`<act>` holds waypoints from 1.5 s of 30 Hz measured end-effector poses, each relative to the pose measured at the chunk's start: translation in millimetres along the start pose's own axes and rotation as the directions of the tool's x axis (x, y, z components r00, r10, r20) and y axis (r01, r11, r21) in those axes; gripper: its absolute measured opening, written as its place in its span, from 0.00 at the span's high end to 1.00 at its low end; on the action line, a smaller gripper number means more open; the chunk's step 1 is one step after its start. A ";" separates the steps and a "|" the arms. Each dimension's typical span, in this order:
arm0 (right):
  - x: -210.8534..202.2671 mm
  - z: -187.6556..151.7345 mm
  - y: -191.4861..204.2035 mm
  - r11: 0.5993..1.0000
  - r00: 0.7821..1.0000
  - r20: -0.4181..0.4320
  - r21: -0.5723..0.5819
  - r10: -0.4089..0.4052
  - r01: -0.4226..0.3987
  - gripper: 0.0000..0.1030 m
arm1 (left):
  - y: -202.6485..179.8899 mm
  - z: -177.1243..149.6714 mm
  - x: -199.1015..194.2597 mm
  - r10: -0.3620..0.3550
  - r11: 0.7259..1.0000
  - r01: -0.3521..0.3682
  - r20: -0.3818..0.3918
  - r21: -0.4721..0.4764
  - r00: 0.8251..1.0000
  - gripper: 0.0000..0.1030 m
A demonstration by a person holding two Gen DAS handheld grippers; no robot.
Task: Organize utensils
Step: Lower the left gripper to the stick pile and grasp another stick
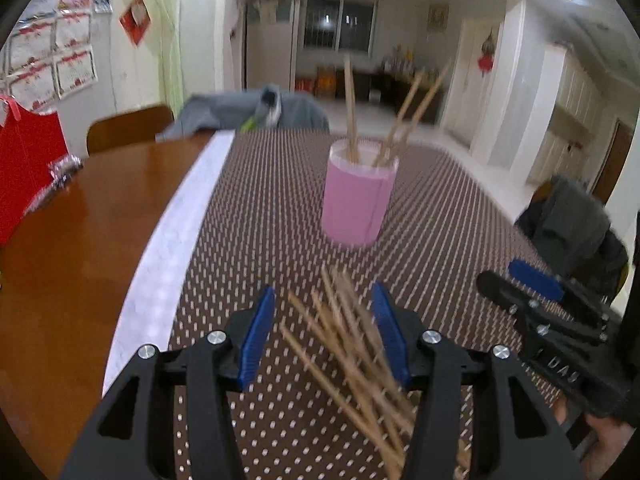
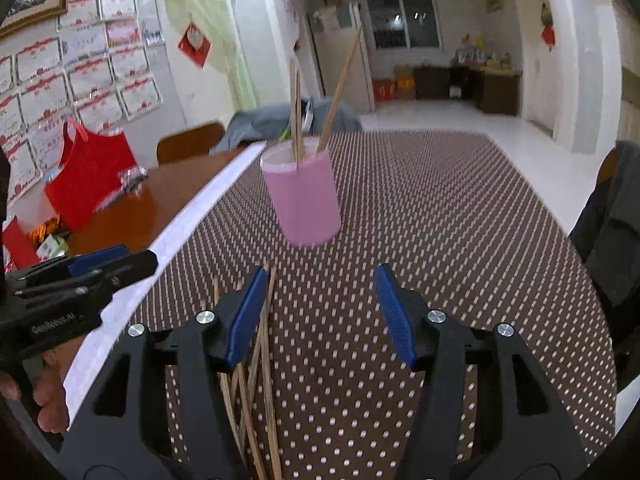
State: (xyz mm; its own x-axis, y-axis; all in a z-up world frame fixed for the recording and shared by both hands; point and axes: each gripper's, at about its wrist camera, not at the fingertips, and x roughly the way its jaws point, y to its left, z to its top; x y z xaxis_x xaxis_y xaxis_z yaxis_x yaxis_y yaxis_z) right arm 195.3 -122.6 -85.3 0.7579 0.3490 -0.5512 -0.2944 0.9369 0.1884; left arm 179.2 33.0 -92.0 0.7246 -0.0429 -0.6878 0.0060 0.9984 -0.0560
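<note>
Left wrist view: loose wooden chopsticks (image 1: 352, 360) are seen scattered on the dotted brown mat (image 1: 440, 208) beneath the wide-spread left gripper (image 1: 324, 332), before a pink cylindrical holder (image 1: 356, 200) containing three. The right gripper (image 2: 320, 312), likewise spread wide and empty, is lettered "DAS" on its side.

— What lies at nine o'clock on the wooden counter (image 2: 120, 224)?
— A red bag (image 2: 90, 172), with certificates (image 2: 80, 80) on the wall behind.
— And at twelve?
— Grey clothing (image 1: 244, 114) past the dotted brown mat (image 1: 440, 216).

"GenRobot.AI" on left gripper (image 2: 86, 270)
</note>
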 end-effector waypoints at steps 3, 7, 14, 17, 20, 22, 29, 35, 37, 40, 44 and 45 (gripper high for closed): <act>11.6 -8.7 2.2 1.000 0.997 -0.074 -0.012 0.018 -0.019 0.45 | 0.2 -10.8 18.5 0.022 1.000 -0.021 -0.085 0.016 0.996 0.51; 26.2 -19.5 5.7 0.999 0.986 -0.164 -0.030 0.032 -0.037 0.45 | 1.8 -24.8 39.3 0.036 0.999 -0.033 -0.180 0.019 0.983 0.51; 37.1 -29.2 6.1 0.998 0.970 -0.239 -0.032 0.049 -0.058 0.45 | 4.7 -40.3 61.9 0.047 0.999 -0.045 -0.291 0.011 0.955 0.51; 39.9 -30.8 5.6 0.997 0.966 -0.253 -0.035 0.052 -0.063 0.45 | 6.6 -44.6 68.1 0.046 0.999 -0.044 -0.319 0.013 0.947 0.51; 43.7 -31.2 5.0 0.997 0.963 -0.263 -0.032 0.056 -0.067 0.45 | 9.3 -46.8 75.1 0.057 0.998 -0.056 -0.333 0.013 0.941 0.51; 45.3 -31.4 6.0 0.997 0.961 -0.270 -0.034 0.059 -0.071 0.45 | 11.0 -45.7 77.1 0.062 0.998 -0.062 -0.327 0.011 0.943 0.51; 54.6 -27.9 11.8 0.996 0.950 -0.309 -0.054 0.056 -0.076 0.45 | 24.4 -41.1 77.6 0.082 0.996 -0.091 -0.312 -0.014 0.947 0.80; 66.2 -27.7 21.3 0.993 0.934 -0.352 -0.070 0.063 -0.094 0.45 | 34.9 -36.5 82.7 0.077 0.995 -0.094 -0.295 -0.044 0.952 0.92; 68.8 -28.8 23.6 0.992 0.929 -0.364 -0.075 0.067 -0.101 0.46 | 38.6 -33.7 85.7 0.074 0.994 -0.094 -0.284 -0.058 0.956 0.94; 73.0 -29.4 28.4 0.990 0.922 -0.385 -0.102 0.049 -0.095 0.50 | 43.6 -32.5 89.0 0.065 0.993 -0.090 -0.271 -0.078 0.960 0.94; 82.3 -29.6 34.9 0.987 0.908 -0.420 -0.140 0.015 -0.082 0.57 | 44.3 -29.8 89.5 0.034 0.995 -0.061 -0.300 -0.079 0.953 0.94; 83.8 -29.7 35.1 0.986 0.906 -0.423 -0.148 0.008 -0.078 0.61 | 43.8 -29.2 89.4 0.031 0.996 -0.056 -0.305 -0.074 0.952 0.93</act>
State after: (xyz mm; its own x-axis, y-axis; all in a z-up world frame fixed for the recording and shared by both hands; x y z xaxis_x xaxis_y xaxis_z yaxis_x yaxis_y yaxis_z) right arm 231.2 -61.1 -149.0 0.4381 0.3157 -0.8417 -0.4354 0.8937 0.1086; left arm 224.1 71.9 -177.2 0.4799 -0.0212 -0.8771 -0.0856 0.9938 -0.0709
